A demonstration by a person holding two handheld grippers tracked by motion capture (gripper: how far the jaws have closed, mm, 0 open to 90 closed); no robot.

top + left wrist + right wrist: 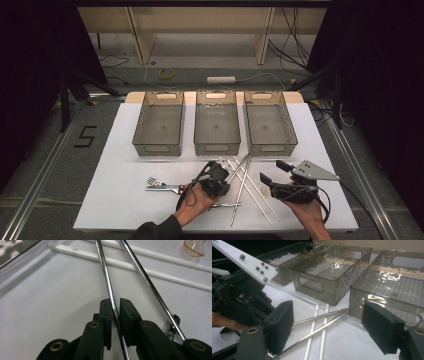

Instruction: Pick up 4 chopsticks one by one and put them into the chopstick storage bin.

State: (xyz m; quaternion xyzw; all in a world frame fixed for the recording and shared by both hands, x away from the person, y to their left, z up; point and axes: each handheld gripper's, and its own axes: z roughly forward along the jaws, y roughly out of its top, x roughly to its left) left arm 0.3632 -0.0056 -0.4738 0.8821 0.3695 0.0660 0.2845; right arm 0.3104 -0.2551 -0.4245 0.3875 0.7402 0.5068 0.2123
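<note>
Three bins (216,127) — two metal chopsticks (107,277), two white chopsticks (130,266).

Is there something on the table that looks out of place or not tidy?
Yes. The metal chopsticks and white chopsticks lie crossed over each other in a loose pile in front of the three bins, which hold nothing. A fork lies apart at the left. The left gripper has closed on one metal chopstick.
</note>
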